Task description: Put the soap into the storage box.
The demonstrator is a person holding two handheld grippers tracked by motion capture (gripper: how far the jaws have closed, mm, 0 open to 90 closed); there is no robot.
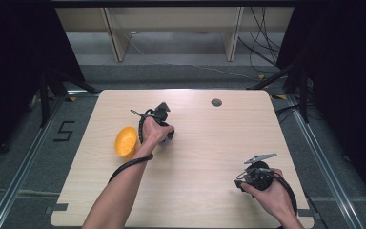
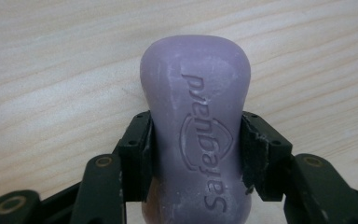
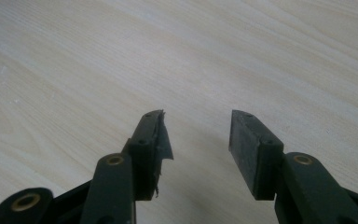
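Purple soap, a waisted bar with an embossed brand mark, sits clamped at its narrow middle between the 2 black jaws of the left hand-held gripper; the pads press on both of its sides. In the high view that hand-held gripper is near the middle of the pale wooden table, with the left hand wrapped around it and a glimpse of the bar under the knuckles. Whether the bar rests on the wood or is just off it cannot be told.

Just to the left of that hand lies an orange bowl, tipped on its side with its hollow showing. The right hand-held gripper is well apart, near the table's near right corner, its jaws standing wide with nothing between them but bare wood grain.

The step in hand looks like the grasp on the soap, now made. The next move probably calls for a clean lift and a short carry toward the bowl; since the bar is smooth and rounded, the squeeze needs to stay firm so it does not slip out.
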